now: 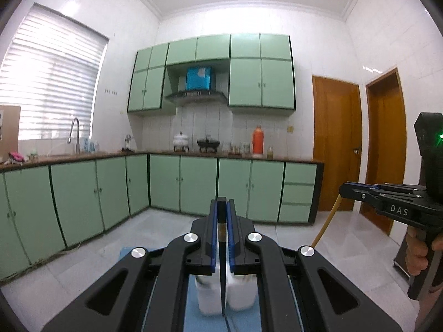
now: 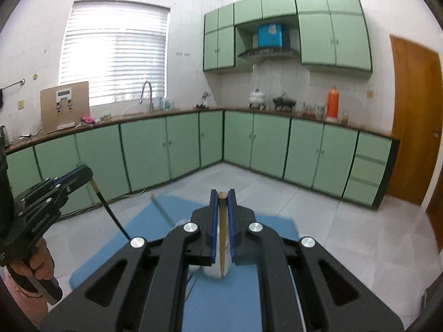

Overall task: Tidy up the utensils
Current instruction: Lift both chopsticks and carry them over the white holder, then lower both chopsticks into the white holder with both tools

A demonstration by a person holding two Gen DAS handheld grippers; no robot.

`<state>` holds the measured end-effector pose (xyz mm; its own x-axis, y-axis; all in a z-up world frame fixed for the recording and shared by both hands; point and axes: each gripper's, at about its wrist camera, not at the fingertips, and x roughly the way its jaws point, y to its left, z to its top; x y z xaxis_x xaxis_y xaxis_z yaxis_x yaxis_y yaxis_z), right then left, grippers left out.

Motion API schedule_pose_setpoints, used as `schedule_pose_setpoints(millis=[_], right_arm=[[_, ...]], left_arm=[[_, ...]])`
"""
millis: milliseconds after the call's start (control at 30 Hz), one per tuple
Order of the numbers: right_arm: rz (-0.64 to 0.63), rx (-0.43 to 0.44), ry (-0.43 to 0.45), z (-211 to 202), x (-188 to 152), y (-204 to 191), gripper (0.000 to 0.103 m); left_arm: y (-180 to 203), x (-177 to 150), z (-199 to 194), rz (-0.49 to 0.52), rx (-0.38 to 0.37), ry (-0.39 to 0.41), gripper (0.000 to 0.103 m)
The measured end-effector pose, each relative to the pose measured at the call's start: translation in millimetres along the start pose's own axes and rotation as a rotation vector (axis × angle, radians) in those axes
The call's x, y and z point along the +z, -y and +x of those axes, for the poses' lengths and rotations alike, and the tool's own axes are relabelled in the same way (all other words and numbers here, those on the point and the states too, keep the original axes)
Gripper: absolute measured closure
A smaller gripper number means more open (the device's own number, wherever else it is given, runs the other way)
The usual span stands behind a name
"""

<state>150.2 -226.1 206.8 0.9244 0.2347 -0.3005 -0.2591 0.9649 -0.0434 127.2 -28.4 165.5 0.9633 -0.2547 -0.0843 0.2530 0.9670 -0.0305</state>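
Chopsticks both up off the blue mat (image 2: 116, 249), black one (image 1: 221, 249) pinched in left gripper (image 1: 221, 207), wooden one (image 2: 222, 238) in right gripper (image 2: 222, 197), probably mid-drop, next needing tips steered into white holders (image 1: 210, 298).

Left gripper (image 1: 221, 213): jaws closed on a thin dark utensil (image 1: 222, 262).
Right gripper (image 2: 222, 207): jaws closed on a thin wooden utensil (image 2: 222, 238).

Black chopstick (image 1: 222, 249) and tan chopstick (image 2: 222, 238) held upright over white holders (image 1: 210, 296).
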Motion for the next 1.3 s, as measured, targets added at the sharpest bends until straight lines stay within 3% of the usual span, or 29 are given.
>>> schedule_pose_setpoints(millis=[200,333,667,1000,1300], right_arm=[[-0.015,0.015,0.032,37,36,7,0.097],[-0.009,0.045,-0.004,76,41,7,0.097],[-0.013,0.105,-0.156,163,7,-10,0.097],[0.023,0.120,-0.239,201,-27,-13,0.097],[0.059,0.131,-0.288,218,-50,-13,0.097]], left_arm=[[2,24,46,0.021,0.036,0.052,0.097],[-1,21,88,0.008,0.044,0.017,0.097],[-15,-19,165,0.003,0.070,-0.088,0.097],[-25,-55,207,-0.008,0.085,-0.144,0.097],[-29,-75,218,-0.002,0.095,-0.191,0.096]])
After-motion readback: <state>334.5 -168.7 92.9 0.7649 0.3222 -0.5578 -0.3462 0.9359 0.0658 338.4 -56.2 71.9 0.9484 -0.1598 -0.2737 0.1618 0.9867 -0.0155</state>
